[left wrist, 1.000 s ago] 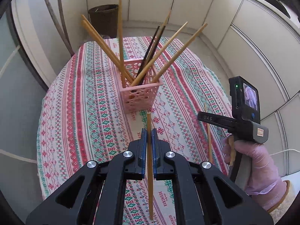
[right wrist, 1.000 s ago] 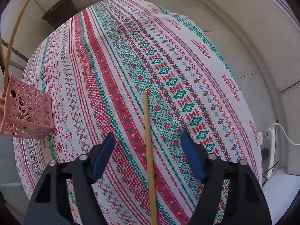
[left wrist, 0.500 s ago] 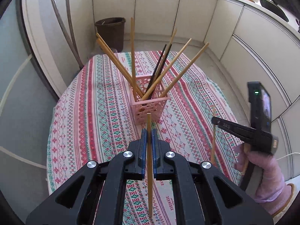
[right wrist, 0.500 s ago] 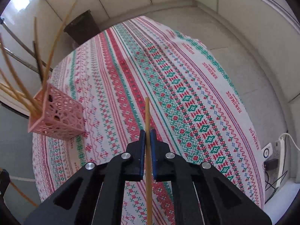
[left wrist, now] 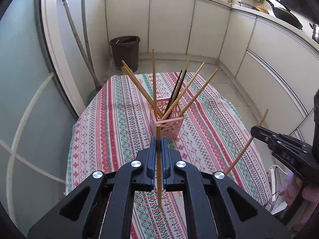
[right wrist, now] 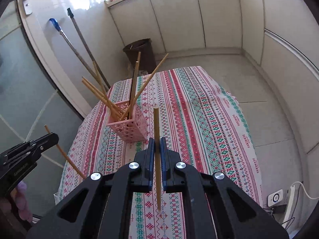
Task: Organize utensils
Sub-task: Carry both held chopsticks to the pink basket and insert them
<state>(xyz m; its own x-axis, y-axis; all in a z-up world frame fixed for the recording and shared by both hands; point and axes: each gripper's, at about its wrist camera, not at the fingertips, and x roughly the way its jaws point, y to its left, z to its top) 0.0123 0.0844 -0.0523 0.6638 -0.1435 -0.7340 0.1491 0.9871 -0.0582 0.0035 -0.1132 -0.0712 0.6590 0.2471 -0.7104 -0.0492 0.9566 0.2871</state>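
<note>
While both arms hang above the table (left wrist: 111, 119) with its striped red, green and white patterned cloth, each pair of tongs is clamped on one thin light wooden chopstick. The left tongs (left wrist: 158, 153) pinch their chopstick (left wrist: 158, 171) upright between blue pads, its top just before the pink perforated plastic basket (left wrist: 171, 127). The right tongs (right wrist: 157, 155) grip a second wooden chopstick (right wrist: 157, 159) the same way, the basket (right wrist: 129, 127) ahead and to the left. Light and dark chopsticks (left wrist: 179, 99) fan out of the basket, which stands near the table's middle.
</note>
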